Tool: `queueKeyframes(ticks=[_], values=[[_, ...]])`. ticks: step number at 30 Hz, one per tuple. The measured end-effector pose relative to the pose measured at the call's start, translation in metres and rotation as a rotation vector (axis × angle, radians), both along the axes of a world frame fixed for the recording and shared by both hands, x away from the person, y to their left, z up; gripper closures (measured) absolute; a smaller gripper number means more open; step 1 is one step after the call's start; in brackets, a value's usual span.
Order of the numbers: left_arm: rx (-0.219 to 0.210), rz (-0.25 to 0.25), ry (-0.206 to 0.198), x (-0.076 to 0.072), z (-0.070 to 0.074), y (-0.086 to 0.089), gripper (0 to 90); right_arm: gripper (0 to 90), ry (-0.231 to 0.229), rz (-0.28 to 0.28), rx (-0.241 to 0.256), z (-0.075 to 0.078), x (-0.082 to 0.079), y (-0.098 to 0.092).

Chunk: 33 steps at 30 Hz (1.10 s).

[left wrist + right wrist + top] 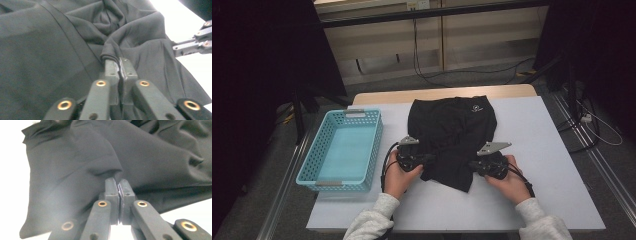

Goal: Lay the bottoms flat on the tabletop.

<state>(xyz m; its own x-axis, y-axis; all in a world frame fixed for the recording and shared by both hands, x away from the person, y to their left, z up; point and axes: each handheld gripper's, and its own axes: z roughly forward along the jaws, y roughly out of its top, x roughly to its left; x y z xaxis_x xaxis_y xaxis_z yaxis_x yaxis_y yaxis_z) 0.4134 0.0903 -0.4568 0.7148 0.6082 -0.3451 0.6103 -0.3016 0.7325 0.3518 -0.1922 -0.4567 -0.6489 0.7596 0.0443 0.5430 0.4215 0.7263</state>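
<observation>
Left gripper [428,161] and right gripper [472,166], jaws clamped on near hem of black garment [457,125]. Garment on white table [537,145], long axis running away from person, logo end far. Blue basket [319,177] just left of garment.

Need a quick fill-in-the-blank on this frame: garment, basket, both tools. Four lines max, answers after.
1. The black garment lies on the white table, to the right of the ____ basket.
2. The left tool is shut on a fold of the ____.
3. The right tool has its jaws ____ on the fabric.
4. Inside the basket there is ____.

Missing words: blue; garment; shut; nothing
</observation>
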Motion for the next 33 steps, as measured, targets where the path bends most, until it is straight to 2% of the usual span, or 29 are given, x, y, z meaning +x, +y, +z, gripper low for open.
queueKeyframes(ticks=[1, 4, 7, 9, 11, 13, 14, 17, 19, 22, 24, 28, 31, 33], values=[[-0.007, 0.0, 0.005, -0.001, 0.0, -0.001, 87.8, 88.7, 0.004, 0.016, -0.013, 0.003, 0.0, -0.003], [-0.02, -0.022, 0.014, -0.006, 0.003, -0.007, 88.0, 88.8, 0.025, 0.019, 0.025, 0.015, -0.003, -0.021], [-0.017, -0.064, 0.02, -0.012, 0.004, -0.018, 88.1, 88.8, 0.009, 0.029, 0.037, 0.027, -0.008, -0.043], [-0.009, -0.086, 0.013, -0.015, 0.002, -0.025, 88.1, 88.4, -0.002, -0.009, 0.095, 0.03, -0.006, -0.056], [0.006, -0.082, 0.01, -0.013, -0.002, -0.027, 87.8, 87.0, 0.001, -0.028, 0.112, 0.027, -0.003, -0.058], [0.018, -0.066, 0.017, -0.011, -0.005, -0.024, 86.7, 81.5, -0.007, -0.019, 0.05, 0.02, -0.002, -0.051], [0.017, -0.047, 0.013, -0.01, -0.006, -0.023, 85.3, 75.6, -0.021, -0.02, 0.019, 0.017, -0.003, -0.047], [0.031, -0.019, -0.027, -0.008, -0.004, -0.019, 73.2, 58.8, -0.038, -0.079, 0.018, 0.014, -0.001, -0.045], [0.032, -0.017, -0.044, -0.01, -0.002, -0.018, 60.1, 47.6, -0.045, -0.132, 0.039, 0.015, -0.002, -0.049], [0.044, -0.027, -0.061, -0.014, 0.0, -0.018, 44.7, 38.7, -0.047, -0.175, 0.114, 0.017, -0.003, -0.058], [0.047, -0.027, -0.071, -0.016, 0.002, -0.016, 37.8, 36.1, -0.057, -0.21, 0.13, 0.019, -0.005, -0.063], [0.061, -0.023, -0.067, -0.023, 0.003, -0.012, 30.1, 31.8, -0.074, -0.233, 0.127, 0.021, -0.012, -0.065], [0.082, -0.025, -0.066, -0.031, 0.002, -0.01, 27.5, 30.2, -0.082, -0.235, 0.124, 0.02, -0.023, -0.065], [0.093, -0.029, -0.073, -0.036, 0.001, -0.009, 26.1, 28.4, -0.084, -0.236, 0.101, 0.02, -0.032, -0.064]])
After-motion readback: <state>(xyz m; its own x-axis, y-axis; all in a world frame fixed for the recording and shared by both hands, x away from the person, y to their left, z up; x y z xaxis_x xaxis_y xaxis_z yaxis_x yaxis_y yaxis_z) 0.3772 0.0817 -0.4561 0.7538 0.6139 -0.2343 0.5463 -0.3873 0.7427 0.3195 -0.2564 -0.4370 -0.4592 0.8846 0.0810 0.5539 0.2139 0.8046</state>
